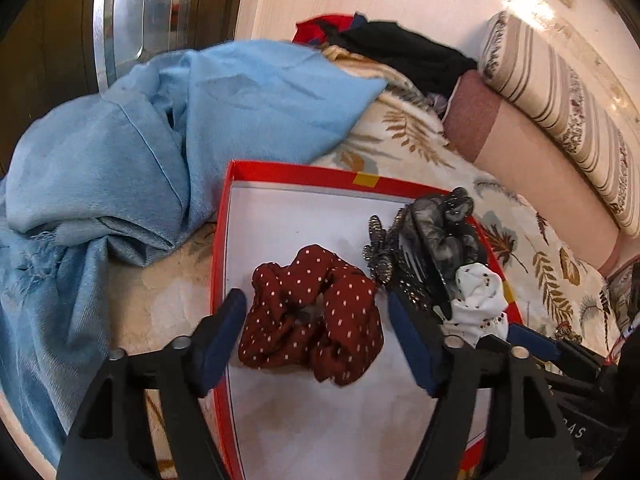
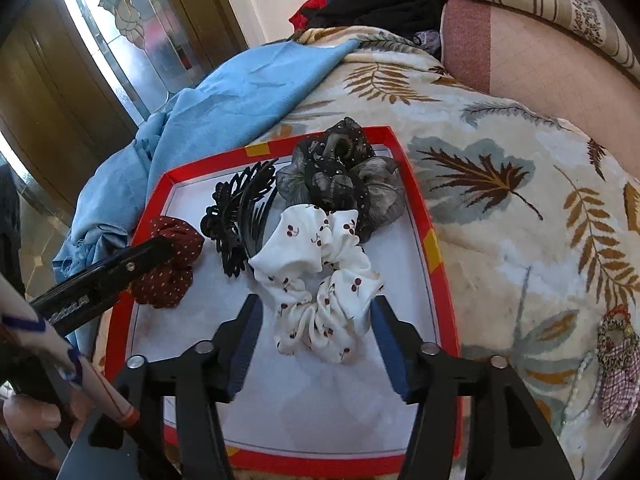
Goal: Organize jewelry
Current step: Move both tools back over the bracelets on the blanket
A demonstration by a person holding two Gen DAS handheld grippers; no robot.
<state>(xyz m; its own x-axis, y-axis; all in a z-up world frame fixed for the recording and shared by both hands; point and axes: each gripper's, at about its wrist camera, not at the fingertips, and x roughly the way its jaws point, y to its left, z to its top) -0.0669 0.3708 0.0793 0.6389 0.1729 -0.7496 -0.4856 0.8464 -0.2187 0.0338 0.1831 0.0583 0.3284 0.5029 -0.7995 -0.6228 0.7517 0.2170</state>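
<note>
Now you are holding both tools spread wide and gripping nothing: the left tool [image 1: 316, 336] is straddling the red scrunchie [image 1: 312, 316], the right tool [image 2: 318, 344] the white scrunchie [image 2: 320, 276], both lying loose in the red box [image 2: 416, 184]. Lifting away carelessly, you are risking a pad snagging the soft fabric and dragging a scrunchie out, or nudging the light box on the yielding bed. A beaded piece [image 2: 616, 360] is waiting outside, near right, on the leaf-print blanket [image 2: 500, 208]. Farther off, blue cloth [image 1: 160, 120] and cushions are crowding the bed; a glazed door is standing far left.
</note>
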